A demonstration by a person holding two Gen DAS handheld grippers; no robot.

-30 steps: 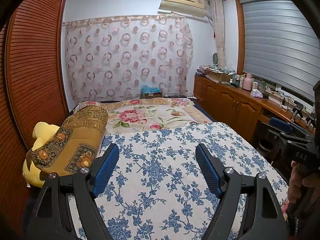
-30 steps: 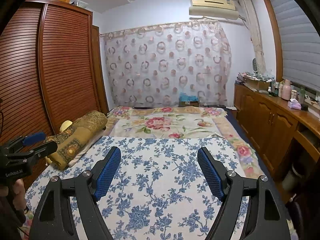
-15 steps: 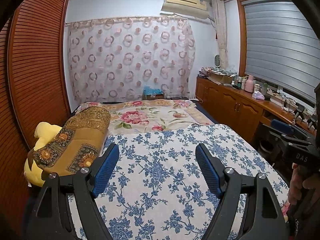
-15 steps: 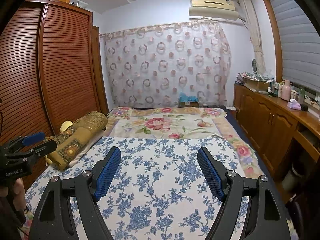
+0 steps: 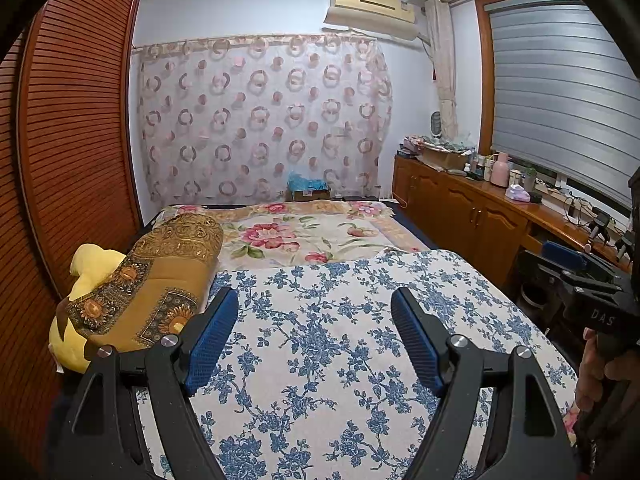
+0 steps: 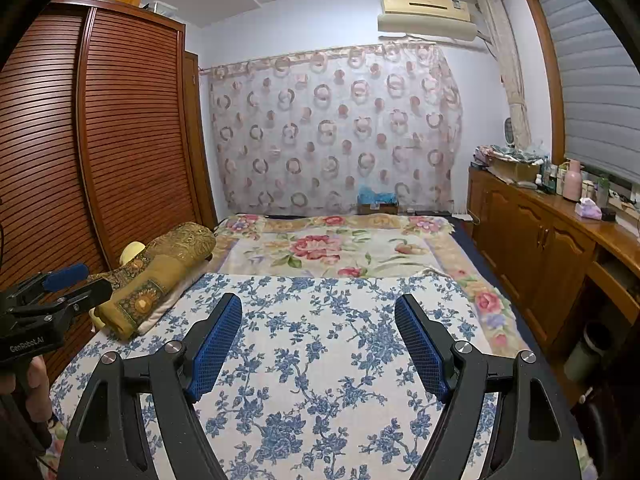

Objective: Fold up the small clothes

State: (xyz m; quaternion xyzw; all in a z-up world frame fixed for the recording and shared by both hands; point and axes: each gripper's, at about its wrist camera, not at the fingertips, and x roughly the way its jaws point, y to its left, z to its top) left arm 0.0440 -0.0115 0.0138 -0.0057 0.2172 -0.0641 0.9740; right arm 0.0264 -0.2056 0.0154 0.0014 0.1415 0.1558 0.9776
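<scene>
Bedroom, blue-flowered bedspread (image 5: pixel 340 360), louvred wardrobe (image 6: pixel 120 140) – left tongs (image 5: pixel 316 324), right tongs (image 6: pixel 320 328) wide apart, empty

We see open room across the blue-flowered cover (image 5: pixel 320 340), which fills the lower centre of both views with nothing lying on it. Further up, the rose-patterned blanket (image 6: pixel 332 248) is just as bare. At the left edge the rolled brown quilt (image 5: pixel 152 280) and the yellow pillow (image 5: pixel 92 264) crowd against the slatted wardrobe (image 6: pixel 120 140). On the right, the wooden cabinet (image 6: pixel 540 240) lines the bed closely, leaving a narrow aisle.
</scene>
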